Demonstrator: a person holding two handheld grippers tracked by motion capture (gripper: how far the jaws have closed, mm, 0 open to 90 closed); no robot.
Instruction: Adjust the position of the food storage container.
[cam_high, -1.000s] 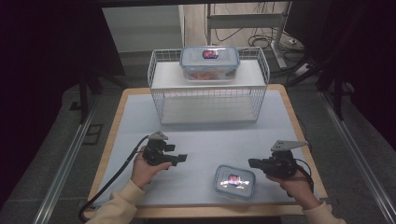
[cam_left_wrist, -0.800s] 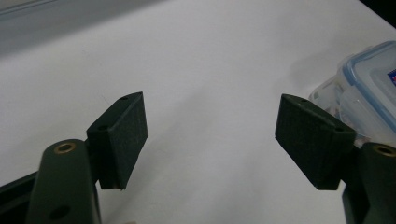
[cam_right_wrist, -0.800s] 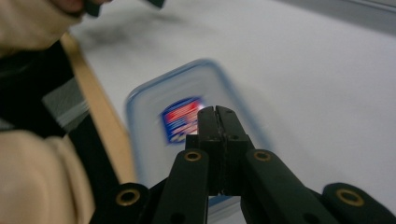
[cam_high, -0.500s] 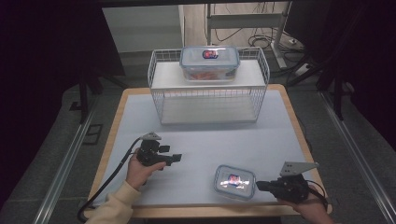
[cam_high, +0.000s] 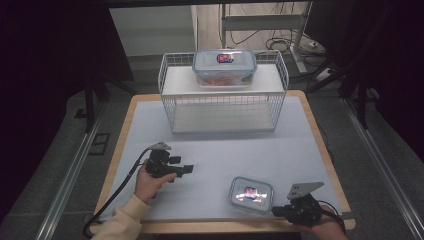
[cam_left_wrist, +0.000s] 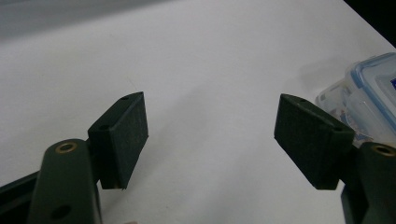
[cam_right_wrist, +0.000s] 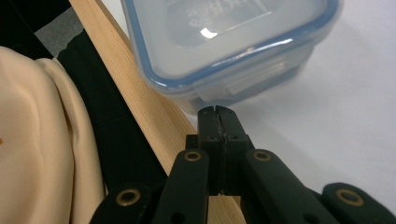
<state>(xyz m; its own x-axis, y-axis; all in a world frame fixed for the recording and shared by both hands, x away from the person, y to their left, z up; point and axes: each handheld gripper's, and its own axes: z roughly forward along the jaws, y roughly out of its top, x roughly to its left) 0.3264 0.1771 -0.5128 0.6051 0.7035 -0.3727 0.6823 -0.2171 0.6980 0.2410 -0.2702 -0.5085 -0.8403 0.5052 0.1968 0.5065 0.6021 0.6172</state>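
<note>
Clear plastic with a blue-rimmed snap lid, the small container (cam_high: 251, 194) lies flat in the lower right of the high view, near the table's front edge. Its lid faces up, with a small red-and-white label glinting in the middle. Its long axis runs roughly left to right across the frame, tipped slightly so the right end sits a little lower. In the right gripper view the container (cam_right_wrist: 233, 46) takes up the upper middle, one rounded corner and a side latch turned toward the camera.

Just beside its lower right corner is the right gripper (cam_high: 276, 211), held low at the bottom edge of the high view and pointing left toward the box. Its jaws are pressed together with nothing between them; in the right gripper view the right gripper (cam_right_wrist: 217, 112) has its tips close to the container's wall, over the wooden table edge (cam_right_wrist: 140, 98); whether they touch the wall I cannot tell.

Left of centre, the left gripper (cam_high: 187, 169) points right, level with the table (cam_high: 280, 150), gripped from below by the left hand (cam_high: 149, 182) in a cream sleeve. Its jaws stand wide apart and empty.

At the top, a white wire basket (cam_high: 224, 100) carries a larger container (cam_high: 224, 67).
</note>
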